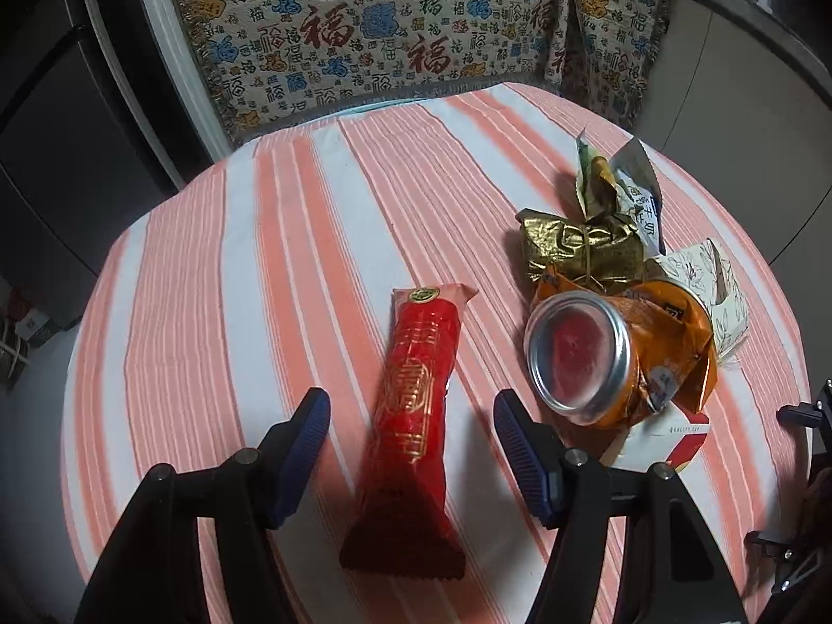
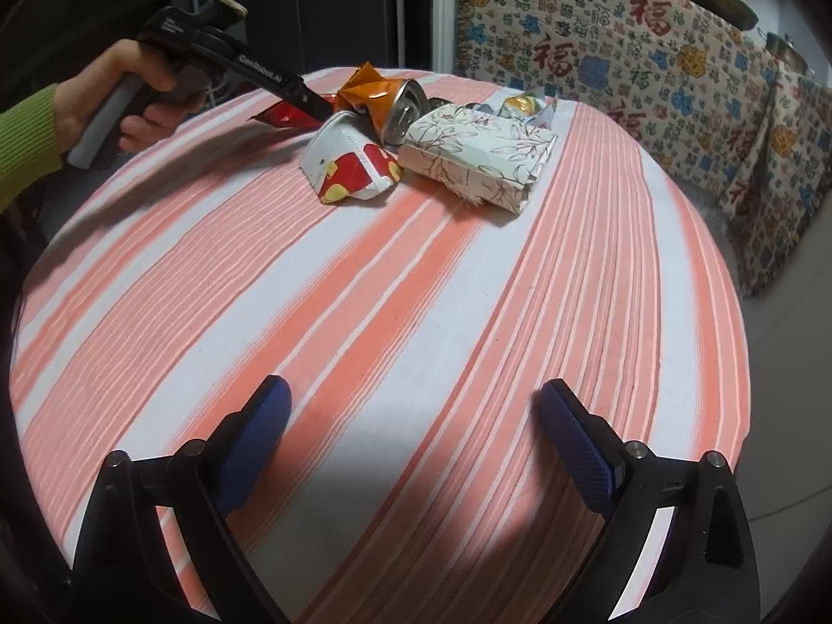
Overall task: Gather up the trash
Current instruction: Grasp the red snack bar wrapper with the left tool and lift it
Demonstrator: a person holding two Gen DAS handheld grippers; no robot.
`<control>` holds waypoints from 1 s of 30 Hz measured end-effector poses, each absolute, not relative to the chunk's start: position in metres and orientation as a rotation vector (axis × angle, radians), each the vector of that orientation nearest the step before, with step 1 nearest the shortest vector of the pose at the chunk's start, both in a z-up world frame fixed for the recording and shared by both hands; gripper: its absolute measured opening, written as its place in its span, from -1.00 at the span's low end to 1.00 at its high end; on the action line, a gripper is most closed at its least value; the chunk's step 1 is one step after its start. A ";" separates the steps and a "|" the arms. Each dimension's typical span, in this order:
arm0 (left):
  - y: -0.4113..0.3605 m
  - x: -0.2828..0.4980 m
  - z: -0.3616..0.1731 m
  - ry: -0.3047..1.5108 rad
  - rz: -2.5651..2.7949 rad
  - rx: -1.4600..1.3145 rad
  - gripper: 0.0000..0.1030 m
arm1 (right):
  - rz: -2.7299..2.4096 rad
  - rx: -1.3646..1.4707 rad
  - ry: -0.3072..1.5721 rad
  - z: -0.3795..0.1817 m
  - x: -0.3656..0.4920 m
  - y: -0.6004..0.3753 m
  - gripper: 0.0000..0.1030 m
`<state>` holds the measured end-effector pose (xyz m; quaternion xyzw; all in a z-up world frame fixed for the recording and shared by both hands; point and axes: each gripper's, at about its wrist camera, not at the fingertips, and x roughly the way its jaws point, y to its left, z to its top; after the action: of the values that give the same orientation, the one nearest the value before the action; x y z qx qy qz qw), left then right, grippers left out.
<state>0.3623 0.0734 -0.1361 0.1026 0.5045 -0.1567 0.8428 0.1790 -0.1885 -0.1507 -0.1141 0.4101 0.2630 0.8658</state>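
- Your left claw (image 1: pixel 411 418) hangs wide open, its blue-padded fingers (image 1: pixel 307 447) straddling the long red foil snack wrapper with gold lettering (image 1: pixel 411 405); neither pad touches it, and the claw holds nothing.
- The red wrapper lies flat on the pink-and-white striped cloth of the round worktop (image 1: pixel 249 281), running lengthwise between the fingers with its crimped end nearest the camera.
- Just right of your left claw, a crushed orange drink can with a silver rim (image 1: pixel 582 353) lies on its side, its end facing the lens, resting on a white-and-red crumpled paper cup (image 1: pixel 665 442).
- Behind the can sits a gold foil wrapper tied in a bundle (image 1: pixel 577 247), with a silver-lined torn packet (image 1: pixel 624 182) standing up beyond it and a white box printed with a floral line pattern (image 1: pixel 712 281) at the right.
- Your right claw (image 2: pixel 416 411) is also spread wide and empty, poised over bare striped cloth, well apart from the pile.
- From the right wrist view, the floral box (image 2: pixel 478 156), paper cup (image 2: pixel 353 166) and orange can (image 2: pixel 395 104) cluster at the far side of the worktop (image 2: pixel 416 286).
- Your left hand (image 2: pixel 135 99), in a green sleeve (image 2: pixel 26 140), grips the black handle of the left tool there, above the red wrapper (image 2: pixel 281 115).
- A patterned fabric throw with red characters (image 1: pixel 364 31) hangs behind the worktop.
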 end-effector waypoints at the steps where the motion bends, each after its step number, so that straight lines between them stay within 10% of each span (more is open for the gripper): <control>1: 0.076 0.361 -0.137 1.057 -0.333 0.207 -0.04 | 0.552 -0.238 0.860 -0.151 0.179 -0.189 0.90; 2: 0.080 0.359 -0.137 1.058 -0.335 0.194 -0.56 | 0.555 -0.237 0.861 -0.151 0.180 -0.189 0.90; 19: 0.122 0.211 -0.126 0.946 -0.126 -0.038 -0.59 | 0.543 -0.164 0.882 -0.146 0.208 -0.192 0.90; 22: 0.117 0.201 -0.128 0.917 -0.093 -0.043 -0.55 | 0.515 -0.132 0.879 -0.142 0.222 -0.197 0.90; 26: 0.113 0.202 -0.138 0.930 -0.077 -0.076 0.16 | 0.591 -0.074 0.908 -0.142 0.236 -0.194 0.86; 30: 0.115 0.197 -0.148 0.914 -0.048 -0.063 0.16 | 0.679 -0.089 0.883 -0.135 0.234 -0.175 0.77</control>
<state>0.1975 0.1151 -0.1478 -0.0304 0.4413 -0.0232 0.8965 0.2341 -0.1755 -0.1345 -0.0423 0.4188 0.3222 0.8479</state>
